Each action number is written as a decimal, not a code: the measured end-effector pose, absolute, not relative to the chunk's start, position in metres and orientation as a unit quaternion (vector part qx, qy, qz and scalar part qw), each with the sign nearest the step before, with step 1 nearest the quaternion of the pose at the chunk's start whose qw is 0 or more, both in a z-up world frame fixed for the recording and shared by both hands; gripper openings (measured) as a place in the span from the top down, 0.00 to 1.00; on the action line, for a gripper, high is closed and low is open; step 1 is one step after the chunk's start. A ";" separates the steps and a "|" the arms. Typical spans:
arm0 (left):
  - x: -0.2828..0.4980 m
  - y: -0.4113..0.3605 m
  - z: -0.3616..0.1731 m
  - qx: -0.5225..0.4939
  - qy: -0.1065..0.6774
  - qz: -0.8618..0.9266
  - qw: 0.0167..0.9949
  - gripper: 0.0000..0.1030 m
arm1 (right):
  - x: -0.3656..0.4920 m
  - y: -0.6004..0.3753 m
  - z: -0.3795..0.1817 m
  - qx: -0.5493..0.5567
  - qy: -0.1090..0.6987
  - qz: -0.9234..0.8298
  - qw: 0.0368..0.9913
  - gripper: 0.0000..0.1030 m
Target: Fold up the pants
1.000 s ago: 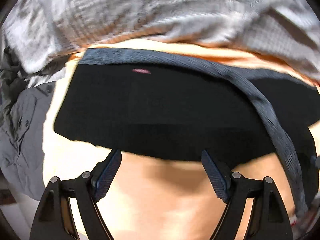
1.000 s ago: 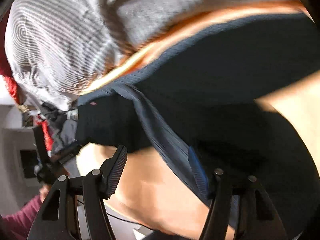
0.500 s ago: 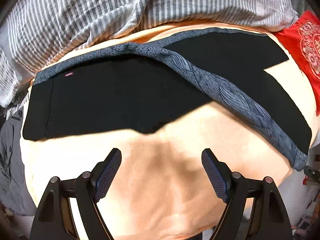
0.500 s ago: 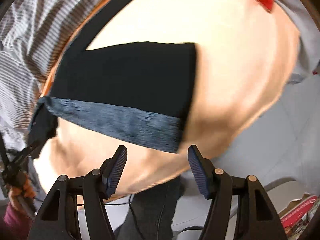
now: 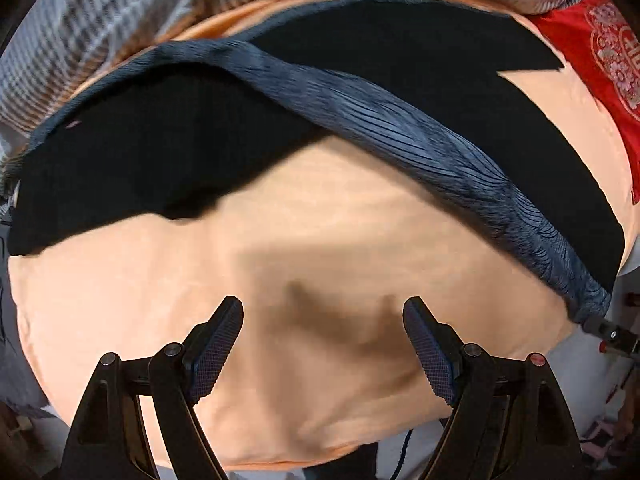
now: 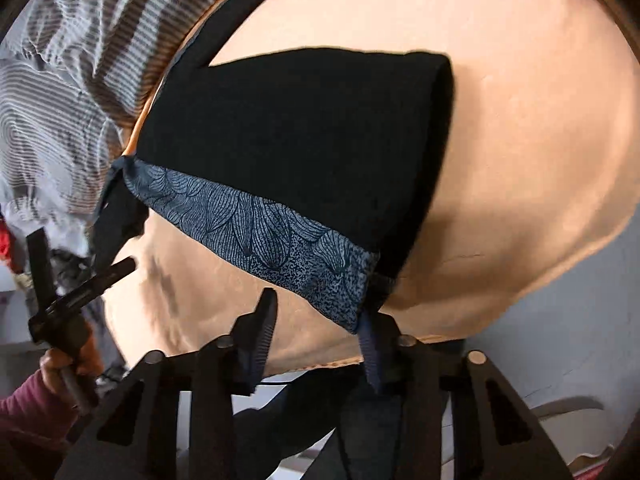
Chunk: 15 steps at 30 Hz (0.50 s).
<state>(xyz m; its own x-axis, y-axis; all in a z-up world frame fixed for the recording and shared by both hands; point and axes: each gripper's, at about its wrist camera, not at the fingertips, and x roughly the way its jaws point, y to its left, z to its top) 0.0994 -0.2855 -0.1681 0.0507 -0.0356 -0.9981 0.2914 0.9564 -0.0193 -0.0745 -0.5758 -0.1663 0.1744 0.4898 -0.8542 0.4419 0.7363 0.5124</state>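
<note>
Left wrist view: the black pants (image 5: 168,160) are spread across the peach sheet (image 5: 320,240), with a blue patterned side band (image 5: 400,128) running diagonally over them; the left gripper (image 5: 323,344) is held above bare sheet, its jaws wide with nothing between them; striped bedding (image 5: 120,20) and a red cloth (image 5: 608,60) are seen beyond. From the right wrist, the right gripper (image 6: 320,336) is seen with jaws just narrowed; the band's corner at the leg hem (image 6: 344,292) lies at the right finger (image 6: 370,356), but a firm pinch cannot be told.
</note>
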 end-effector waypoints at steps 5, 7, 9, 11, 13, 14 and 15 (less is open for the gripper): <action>0.102 -0.315 -0.173 0.086 0.695 -0.101 0.707 0.19 | -0.058 -0.596 -0.158 0.431 0.641 0.089 0.629 0.97; 0.104 -0.323 -0.173 0.080 0.702 -0.093 0.702 0.19 | -0.041 -0.604 -0.139 0.445 0.626 0.119 0.629 0.97; 0.106 -0.331 -0.173 0.077 0.706 -0.085 0.698 0.19 | -0.022 -0.614 -0.122 0.453 0.609 0.140 0.635 0.97; 0.108 -0.340 -0.170 0.074 0.709 -0.080 0.696 0.19 | 0.001 -0.626 -0.104 0.457 0.593 0.156 0.644 0.97; 0.110 -0.348 -0.169 0.068 0.712 -0.075 0.695 0.19 | 0.024 -0.636 -0.092 0.461 0.579 0.170 0.651 0.97; 0.113 -0.354 -0.168 0.061 0.715 -0.071 0.693 0.19 | 0.041 -0.644 -0.084 0.461 0.570 0.178 0.656 0.97; 0.116 -0.358 -0.167 0.053 0.716 -0.069 0.693 0.19 | 0.054 -0.649 -0.078 0.461 0.564 0.184 0.660 0.97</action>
<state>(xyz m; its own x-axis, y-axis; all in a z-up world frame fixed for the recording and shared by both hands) 0.1162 -0.3579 -0.1672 -0.0340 -0.0199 -0.9992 0.1720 0.9848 -0.0254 0.0540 -0.6488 -0.0782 0.2966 0.7628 -0.5746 0.2761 0.5075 0.8162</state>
